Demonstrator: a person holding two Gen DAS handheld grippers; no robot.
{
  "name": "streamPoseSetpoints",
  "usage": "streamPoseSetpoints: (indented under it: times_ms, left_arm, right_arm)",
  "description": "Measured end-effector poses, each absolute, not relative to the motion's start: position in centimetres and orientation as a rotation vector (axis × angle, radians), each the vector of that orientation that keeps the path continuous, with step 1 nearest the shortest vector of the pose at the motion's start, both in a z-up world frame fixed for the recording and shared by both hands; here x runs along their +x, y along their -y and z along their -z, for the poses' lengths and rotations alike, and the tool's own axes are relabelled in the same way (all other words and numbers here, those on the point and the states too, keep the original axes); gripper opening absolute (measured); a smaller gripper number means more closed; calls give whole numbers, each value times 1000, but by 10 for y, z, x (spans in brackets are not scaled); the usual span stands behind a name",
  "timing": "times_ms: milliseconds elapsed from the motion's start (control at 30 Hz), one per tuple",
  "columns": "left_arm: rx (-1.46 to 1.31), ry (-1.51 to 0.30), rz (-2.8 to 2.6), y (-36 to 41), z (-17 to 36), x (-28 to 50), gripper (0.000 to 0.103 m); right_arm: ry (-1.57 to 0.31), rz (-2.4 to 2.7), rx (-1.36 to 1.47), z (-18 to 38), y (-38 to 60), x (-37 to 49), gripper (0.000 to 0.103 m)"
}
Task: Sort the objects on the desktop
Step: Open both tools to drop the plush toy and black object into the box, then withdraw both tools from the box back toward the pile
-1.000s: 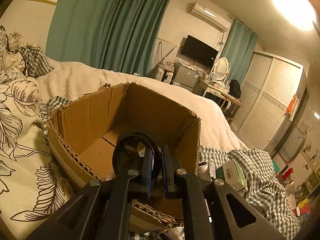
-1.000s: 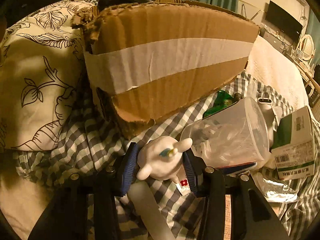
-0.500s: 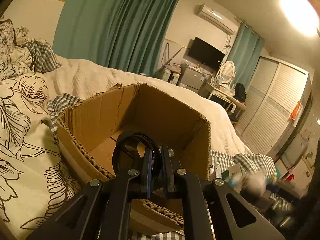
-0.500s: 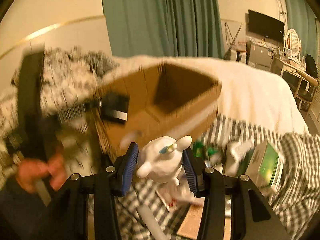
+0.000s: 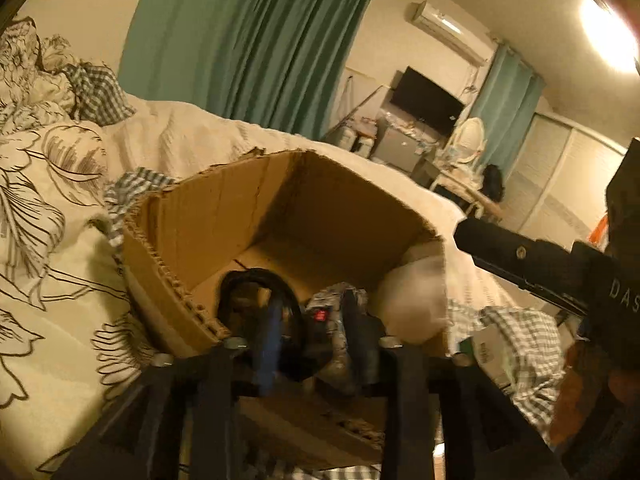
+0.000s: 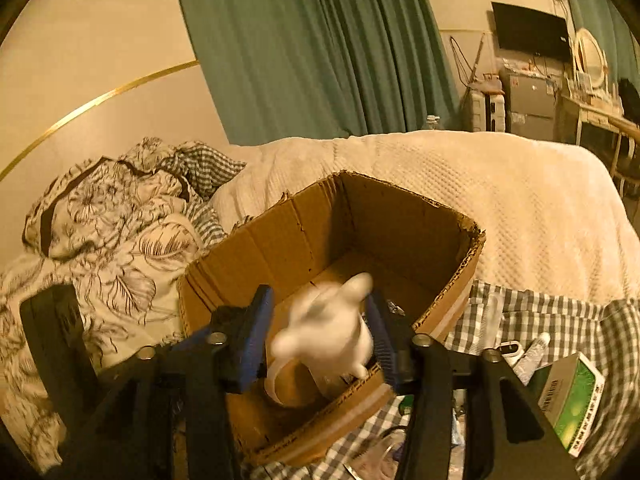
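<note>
Right gripper (image 6: 320, 332) hangs over the near edge of the box (image 6: 440, 216), its jaws having just been opening. Both blue pads (image 6: 256, 332) stand clear of the white toy (image 6: 328, 336) between them; a gap shows on the left side, and the right pad sits close to it, though blur hides whether it touches. That toy is smeared by motion. One stubby limb points up and away toward the far wall of the box, and the rounder bulk lies nearer the camera, so its long axis runs roughly along the fingers. A pale strap or loop (image 6: 280, 380) curves below it, inside the box.

Left gripper (image 5: 310, 328) is also over the box's near rim, and its jaws have just been opening too. A black ring (image 5: 256, 284) sits at the left pad, standing roughly on edge with its flat face turned sideways; whether that pad presses on it I cannot tell. Between the pads lies something dark with a small red spot (image 5: 320, 315), too blurred to name. In this view the white toy (image 5: 412, 300) shows as a pale blur at the box's right corner, with the right gripper's black body (image 5: 520, 256) above it.

Beside the box on the checked cloth (image 6: 540, 312) lie a green carton (image 6: 572, 396) and a small tube (image 6: 528, 356).
</note>
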State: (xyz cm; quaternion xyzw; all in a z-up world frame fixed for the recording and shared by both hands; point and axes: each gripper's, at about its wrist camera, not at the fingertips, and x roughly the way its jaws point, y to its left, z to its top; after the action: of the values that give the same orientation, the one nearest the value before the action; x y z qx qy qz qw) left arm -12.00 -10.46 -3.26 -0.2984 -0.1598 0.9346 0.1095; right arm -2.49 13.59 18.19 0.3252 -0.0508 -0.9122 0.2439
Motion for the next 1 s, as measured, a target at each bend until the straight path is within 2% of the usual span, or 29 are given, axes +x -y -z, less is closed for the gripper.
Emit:
streamPoseSetpoints:
  times_ms: [33, 67, 133, 200, 333, 533, 733, 1000]
  left_arm:
    - [-870, 466, -2736, 103, 32, -119, 54]
    - [-865, 452, -2729, 99, 31, -118, 61]
    - [-848, 392, -2764, 90, 27, -112, 81]
    - [-799, 311, -2810, 82, 22, -103, 91]
    - [-742, 245, -2811, 69, 11, -87, 93]
    - [-711, 291, -2771, 55, 2, -63, 100]
    - [-753, 336, -2704, 35, 14, -42, 102]
    - [-889, 253, -2594, -18, 49, -26, 102]
  right_arm:
    - [146, 2501, 875, -183, -138, -23, 66]
    - [149, 2504, 865, -184, -140, -21, 66]
    - [139, 2516, 852, -188, -145, -16, 66]
    - [122, 2533, 837, -190, -152, -8, 66]
    - [91, 2577, 819, -192, -179, 16, 66]
    - [17, 2684, 849, -187, -243, 55, 66]
    - [-43, 2752, 907, -169, -300, 81, 70]
    - [78, 2738, 1049, -109, -347, 85, 70]
